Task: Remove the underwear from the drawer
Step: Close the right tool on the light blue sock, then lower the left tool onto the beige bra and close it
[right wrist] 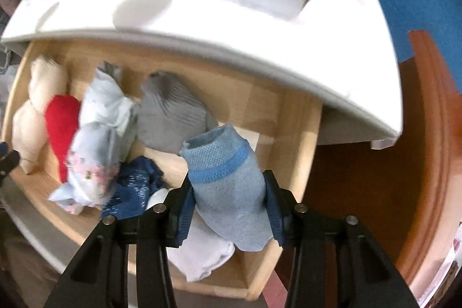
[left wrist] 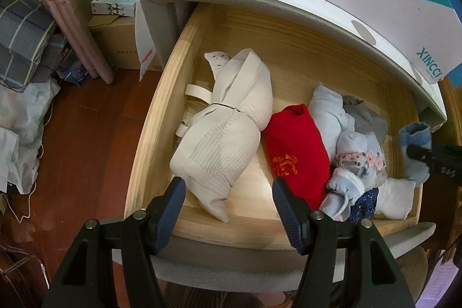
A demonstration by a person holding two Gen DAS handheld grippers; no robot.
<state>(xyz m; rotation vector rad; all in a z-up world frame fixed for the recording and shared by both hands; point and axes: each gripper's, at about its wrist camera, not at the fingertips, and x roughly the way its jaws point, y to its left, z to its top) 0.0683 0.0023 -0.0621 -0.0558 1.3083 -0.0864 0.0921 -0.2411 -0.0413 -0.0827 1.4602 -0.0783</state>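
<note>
Right wrist view showed the right claw (right wrist: 228, 204) clamped on a pale blue garment (right wrist: 228, 186), its long axis running up out of the pads, held above the drawer's (right wrist: 297, 134) right end. Left claw (left wrist: 228, 204) hung apart and empty over the front left, near a cream bundle (left wrist: 225, 132); the right hand was plainly the nearer.

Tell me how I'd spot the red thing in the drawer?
Look into the open pale wooden drawer under the white patterned top. Near the middle lies a rolled bright red knitted garment, between the big cream ribbed bundle and the pile of pale blue clothes. It alone is red, with orange stitching on it.
</note>
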